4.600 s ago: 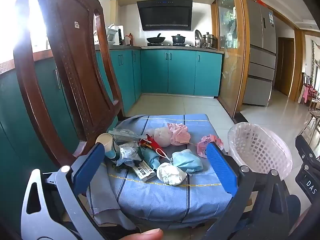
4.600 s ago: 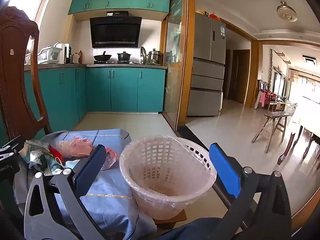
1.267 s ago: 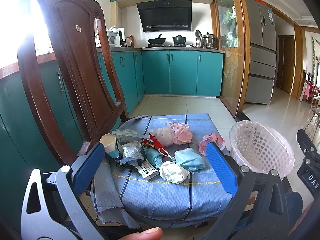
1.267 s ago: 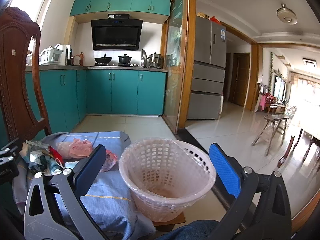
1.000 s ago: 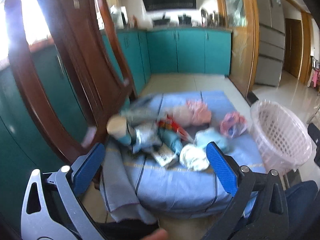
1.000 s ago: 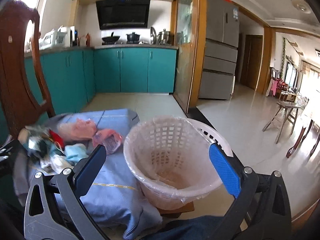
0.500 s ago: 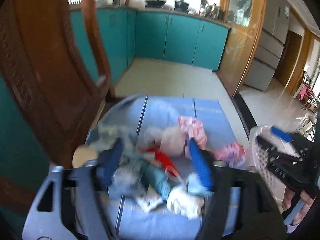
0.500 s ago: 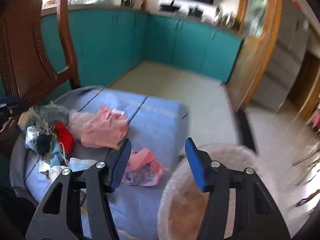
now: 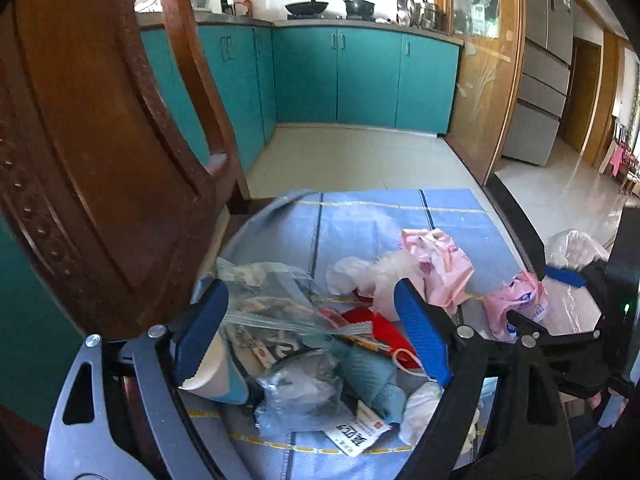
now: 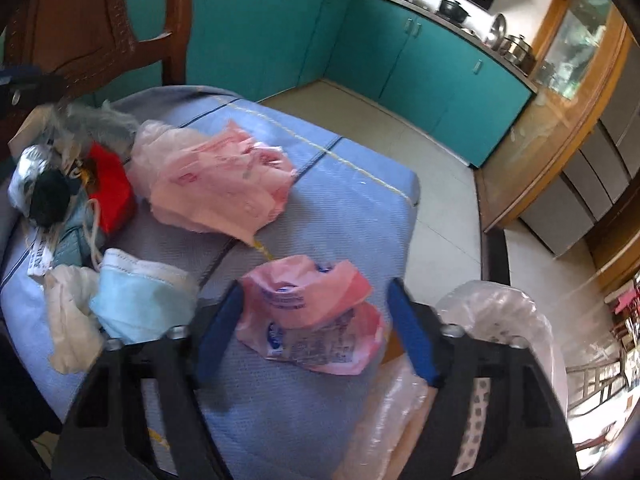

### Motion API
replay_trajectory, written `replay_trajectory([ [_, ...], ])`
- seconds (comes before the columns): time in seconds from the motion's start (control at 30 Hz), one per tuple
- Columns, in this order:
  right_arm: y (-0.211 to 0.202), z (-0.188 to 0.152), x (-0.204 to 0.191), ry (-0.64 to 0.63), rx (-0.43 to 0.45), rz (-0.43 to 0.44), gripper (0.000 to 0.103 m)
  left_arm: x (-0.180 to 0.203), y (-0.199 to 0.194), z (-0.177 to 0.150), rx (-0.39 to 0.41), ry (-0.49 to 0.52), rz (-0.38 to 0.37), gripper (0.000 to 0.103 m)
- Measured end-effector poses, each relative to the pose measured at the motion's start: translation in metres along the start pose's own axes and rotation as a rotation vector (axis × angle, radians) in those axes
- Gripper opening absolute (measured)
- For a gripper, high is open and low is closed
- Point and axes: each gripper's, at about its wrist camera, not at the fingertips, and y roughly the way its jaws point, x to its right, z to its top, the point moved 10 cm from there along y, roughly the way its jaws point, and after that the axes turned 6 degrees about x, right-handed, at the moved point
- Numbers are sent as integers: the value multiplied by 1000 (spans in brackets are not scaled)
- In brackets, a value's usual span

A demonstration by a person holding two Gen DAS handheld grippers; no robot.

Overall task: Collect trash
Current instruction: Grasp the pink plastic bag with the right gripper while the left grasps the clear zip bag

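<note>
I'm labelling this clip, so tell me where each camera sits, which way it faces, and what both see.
Left wrist: on the left gripper, looking down over the trash pile; its own fingers and the right gripper show.
Right wrist: on the right gripper, tilted down at the pink wrapper; own fingers show.
Shared: pink wrapper, blue cloth, basket.

Home kitchen: teal cabinets (image 9: 366,76), stove pots (image 9: 359,6), likely fridge (image 9: 540,80).

Bright daylight, seemingly from the upper left, with fisheye bending, dark corners and slight motion blur.
</note>
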Motion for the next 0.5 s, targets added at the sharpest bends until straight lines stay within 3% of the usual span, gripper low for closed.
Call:
replay_trajectory([
  [0.13, -4, -1, -1, 3, 17, 5, 29, -14, -19, -5, 13, -43, -6, 85],
  [0.23, -16, 4, 4, 66, 57, 37, 27, -16, -22, -29, -34, -50, -33, 83],
  [0.37, -40, 13, 14, 134, 143, 59, 27, -2, -10, -67, -149, -8, -44, 66],
  [0.5, -51, 18, 16, 173, 188, 96, 27, 8, -2, -80, -189, 55, -13, 57],
])
